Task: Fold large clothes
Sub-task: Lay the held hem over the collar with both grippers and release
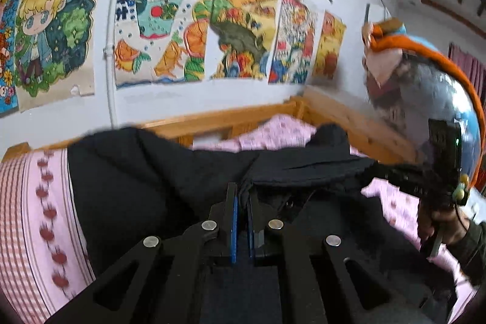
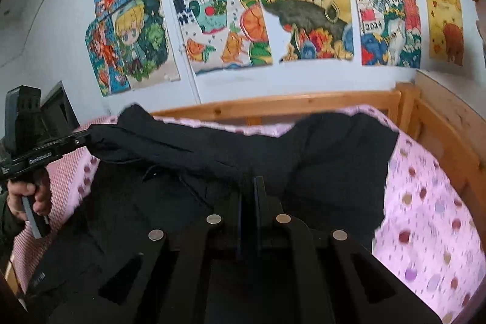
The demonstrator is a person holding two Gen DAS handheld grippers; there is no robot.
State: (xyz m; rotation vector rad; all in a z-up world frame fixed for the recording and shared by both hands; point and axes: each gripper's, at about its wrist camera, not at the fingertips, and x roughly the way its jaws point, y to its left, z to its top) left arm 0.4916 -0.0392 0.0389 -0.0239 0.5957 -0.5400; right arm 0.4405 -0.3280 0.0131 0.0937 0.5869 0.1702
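Observation:
A large black garment (image 1: pixel 136 172) (image 2: pixel 334 160) is stretched across a bed with a pink sheet (image 1: pixel 36 217) (image 2: pixel 425 217). My left gripper (image 1: pixel 242 193) is shut, with a fold of the black cloth pinched between its blue pads. In the right wrist view the left gripper (image 2: pixel 86 138) grips the garment's left end, lifted off the sheet. My right gripper (image 2: pixel 252 187) is shut on the cloth's near edge. In the left wrist view the right gripper (image 1: pixel 373 172) holds the garment's right end, a hand (image 1: pixel 443 226) on its handle.
A wooden bed frame (image 1: pixel 227 117) (image 2: pixel 303 105) runs along the far side and right end of the bed. Behind it stands a white wall with colourful drawings (image 1: pixel 243 29) (image 2: pixel 303 11). A shiny blue and orange object (image 1: pixel 440 99) hangs at the right.

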